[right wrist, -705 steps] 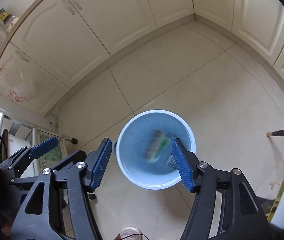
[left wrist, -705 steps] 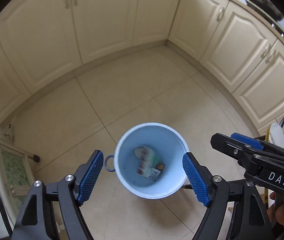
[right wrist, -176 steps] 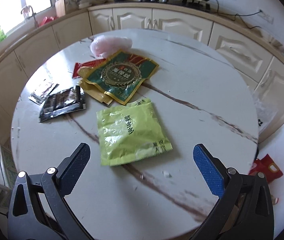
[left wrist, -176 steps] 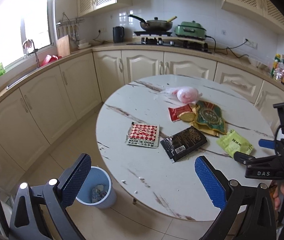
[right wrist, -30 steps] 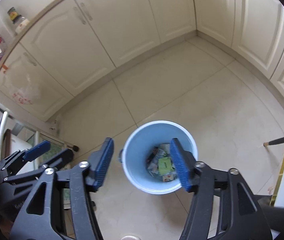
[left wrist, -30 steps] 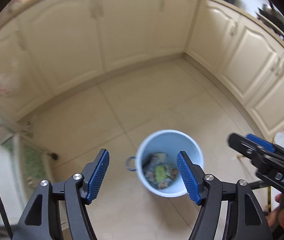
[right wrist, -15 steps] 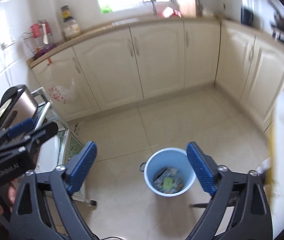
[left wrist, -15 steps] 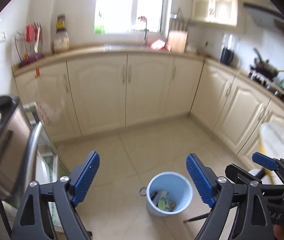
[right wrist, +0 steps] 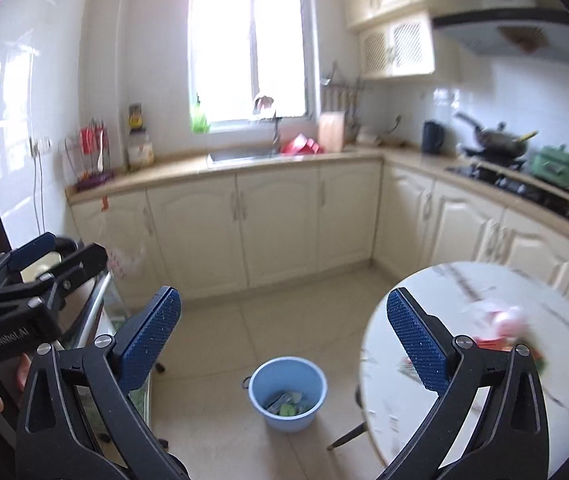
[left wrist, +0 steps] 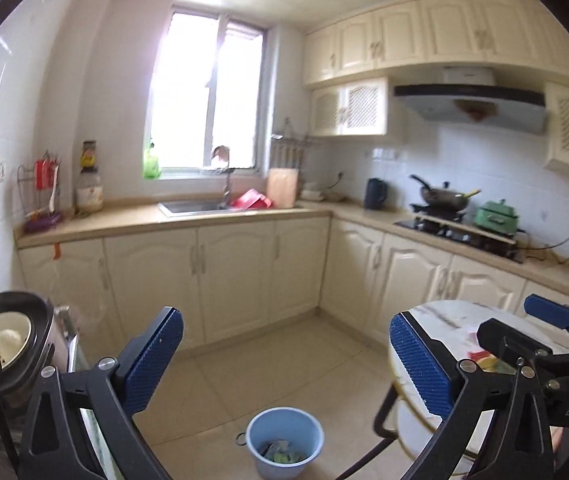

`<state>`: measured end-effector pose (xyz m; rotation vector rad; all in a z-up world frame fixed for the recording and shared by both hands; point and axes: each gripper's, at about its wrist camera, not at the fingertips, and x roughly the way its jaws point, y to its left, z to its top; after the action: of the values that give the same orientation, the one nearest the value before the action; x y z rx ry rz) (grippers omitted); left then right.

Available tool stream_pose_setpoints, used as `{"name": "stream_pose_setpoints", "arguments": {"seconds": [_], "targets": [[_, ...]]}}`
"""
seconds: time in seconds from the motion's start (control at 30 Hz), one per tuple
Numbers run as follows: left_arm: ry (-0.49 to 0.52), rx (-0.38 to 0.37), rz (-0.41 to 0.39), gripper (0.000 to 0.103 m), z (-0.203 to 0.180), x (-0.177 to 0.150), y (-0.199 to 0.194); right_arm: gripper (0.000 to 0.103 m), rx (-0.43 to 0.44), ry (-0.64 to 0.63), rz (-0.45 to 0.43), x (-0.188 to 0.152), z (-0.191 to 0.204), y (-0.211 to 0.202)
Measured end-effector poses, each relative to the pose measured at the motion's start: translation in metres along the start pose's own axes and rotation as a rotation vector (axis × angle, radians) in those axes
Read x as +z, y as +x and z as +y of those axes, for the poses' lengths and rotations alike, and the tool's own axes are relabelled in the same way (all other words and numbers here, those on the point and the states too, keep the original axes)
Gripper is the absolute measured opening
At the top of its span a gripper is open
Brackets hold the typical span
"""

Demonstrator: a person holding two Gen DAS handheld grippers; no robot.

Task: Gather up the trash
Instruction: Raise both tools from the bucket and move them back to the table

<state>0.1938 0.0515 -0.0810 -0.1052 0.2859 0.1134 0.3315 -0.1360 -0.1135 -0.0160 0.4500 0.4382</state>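
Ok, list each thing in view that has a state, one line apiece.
left claw: jaws opening, nothing between them
right claw: jaws opening, nothing between them
blue bucket: upright on the floor, wrappers inside
round table: some trash on it
window: cannot tell

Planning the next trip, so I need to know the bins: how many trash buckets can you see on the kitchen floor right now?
1. The blue bucket stands on the tiled floor beside the round table, with wrappers already inside. Another could be hidden behind the table or the grippers.
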Motion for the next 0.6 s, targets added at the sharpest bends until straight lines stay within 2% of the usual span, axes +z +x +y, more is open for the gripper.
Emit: {"name": "stream_pose_setpoints", "arguments": {"seconds": [0.13,0.3,0.4,0.5,0.6], "targets": [[0.019,-0.049,-0.065,0.102,0.006,-0.025,-0.066,0.103,-0.084,0.004,-0.078,0.006,-0.007,-0.064],[0.043,-0.095,-0.132,0.102,0.002,-0.057,-0.124,0.103,-0.165,0.016,-0.156,0.011,-0.010,-0.122],[0.062,-0.115,-0.167,0.102,0.000,-0.079,-0.153,0.103,-0.175,0.017,-0.183,0.011,-0.012,-0.149],[0.091,-0.103,-0.204,0.102,-0.002,-0.098,-0.181,0.103,-0.203,0.023,-0.211,0.009,-0.016,-0.168],[0.102,-0.122,-0.209,0.102,-0.006,-0.117,-0.199,0.103,-0.237,0.032,-0.236,0.006,-0.021,-0.184]]}}
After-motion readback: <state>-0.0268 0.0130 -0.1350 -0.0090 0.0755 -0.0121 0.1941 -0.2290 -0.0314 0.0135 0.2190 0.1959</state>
